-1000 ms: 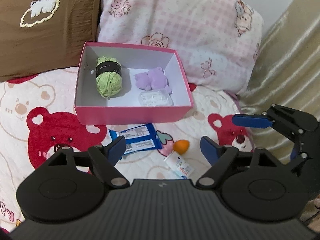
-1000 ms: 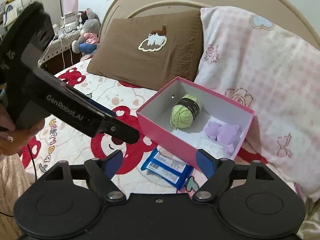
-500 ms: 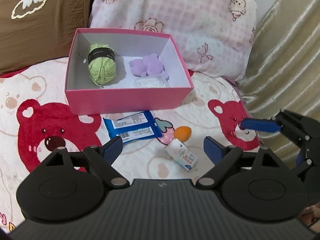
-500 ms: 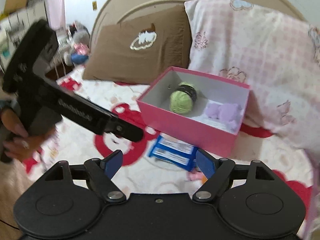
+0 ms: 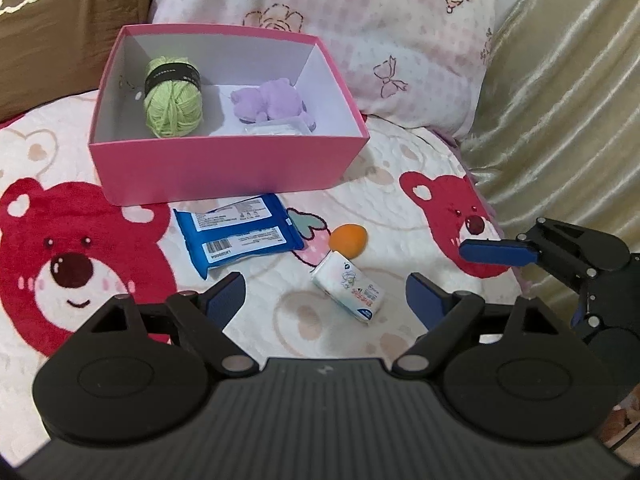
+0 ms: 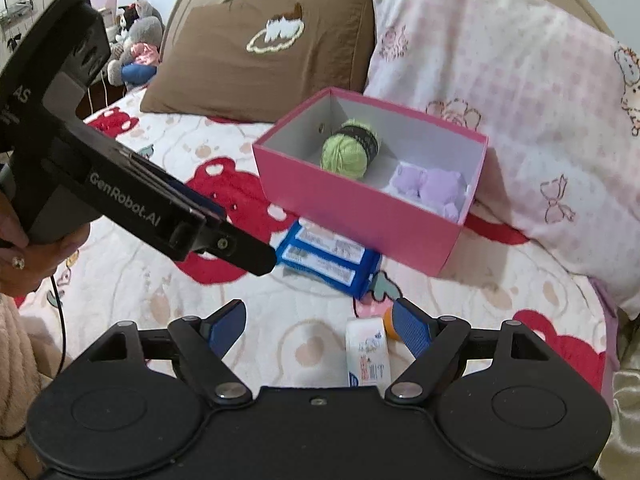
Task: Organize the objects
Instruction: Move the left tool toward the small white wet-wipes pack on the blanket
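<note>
On the bedspread (image 5: 360, 184), one pink box (image 5: 224, 160), three loose items, two grippers (image 5: 325, 295) (image 6: 318, 322) agape, empty.

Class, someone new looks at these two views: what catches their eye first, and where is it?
The pink box on the bear-print bedspread, with green yarn and a purple plush inside. In front of it lie a blue packet, an orange ball and a tissue pack, both grippers open above.

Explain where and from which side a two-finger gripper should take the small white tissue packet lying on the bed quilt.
Grip the small white tissue packet across its narrow width, mid-length, coming from above. It lies flat and oblong on the quilt; its long sides look free, while the orange egg-shaped ball crowds one end.
</note>
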Available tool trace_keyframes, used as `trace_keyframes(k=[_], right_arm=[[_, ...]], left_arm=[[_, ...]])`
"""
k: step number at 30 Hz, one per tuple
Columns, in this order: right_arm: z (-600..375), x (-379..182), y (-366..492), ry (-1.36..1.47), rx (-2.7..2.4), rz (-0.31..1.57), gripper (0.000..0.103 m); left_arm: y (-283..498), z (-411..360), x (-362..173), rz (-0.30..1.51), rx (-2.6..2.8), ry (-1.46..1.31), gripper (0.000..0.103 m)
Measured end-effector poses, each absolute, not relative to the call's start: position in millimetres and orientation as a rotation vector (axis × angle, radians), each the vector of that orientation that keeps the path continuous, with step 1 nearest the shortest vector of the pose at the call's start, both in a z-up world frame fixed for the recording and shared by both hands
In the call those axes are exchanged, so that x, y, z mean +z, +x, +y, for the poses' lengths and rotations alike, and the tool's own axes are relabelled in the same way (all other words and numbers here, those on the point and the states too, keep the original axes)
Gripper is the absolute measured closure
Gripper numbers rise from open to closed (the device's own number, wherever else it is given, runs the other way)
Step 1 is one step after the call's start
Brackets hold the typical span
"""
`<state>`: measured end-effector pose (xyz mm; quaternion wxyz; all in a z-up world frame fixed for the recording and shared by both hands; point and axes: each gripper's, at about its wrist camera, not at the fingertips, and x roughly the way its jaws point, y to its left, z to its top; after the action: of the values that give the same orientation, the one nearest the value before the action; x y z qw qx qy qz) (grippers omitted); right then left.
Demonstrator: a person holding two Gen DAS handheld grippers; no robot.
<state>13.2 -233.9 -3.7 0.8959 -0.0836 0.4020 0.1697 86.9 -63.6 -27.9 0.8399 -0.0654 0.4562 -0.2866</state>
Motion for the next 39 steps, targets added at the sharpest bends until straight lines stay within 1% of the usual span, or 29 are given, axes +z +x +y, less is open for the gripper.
trace_keyframes(k=[6, 10, 13, 18, 24, 27, 32, 39], right_arm=[[-245.3, -36.0, 20.5, -0.079, 0.343, 0.830, 0.019], [-252.9, -68.5, 30.6, 0.015, 0.317, 0.867, 0.019], [-252.4, -83.4, 31.6, -0.007, 0.306, 0.873, 0.019], [-248.7, -96.6, 29.7, -0.075, 0.288, 0.860, 0.019], [-247.4, -107.6, 23.8, -0.136, 0.274, 0.858, 0.019], [-252.9, -114.2, 23.5, -0.114, 0.258, 0.875, 0.019], [-272.2, -132.4, 26.8, 0.000, 0.236, 0.949, 0.019], [-278.3, -138.3, 26.8, 0.046, 0.248, 0.967, 0.020]], left_arm=[[92.1, -73.9, -51.5, 0.973, -0.616, -0.143, 0.016], [96.1, -80.9, -70.8, 0.929, -0.624, -0.121, 0.016], [97.7, -87.7, -86.0, 0.946, -0.622, -0.082, 0.016], [96.0, -98.4, -102.2, 0.927, -0.630, -0.043, 0.016], [97.5, -105.8, -120.2, 0.890, -0.643, -0.081, 0.016], [99.2, -112.6, -129.1, 0.870, -0.649, -0.064, 0.016], [102.1, -122.6, -140.3, 0.832, -0.681, -0.080, 0.016], [110.3, -140.0, -151.5, 0.843, -0.694, -0.009, 0.016]])
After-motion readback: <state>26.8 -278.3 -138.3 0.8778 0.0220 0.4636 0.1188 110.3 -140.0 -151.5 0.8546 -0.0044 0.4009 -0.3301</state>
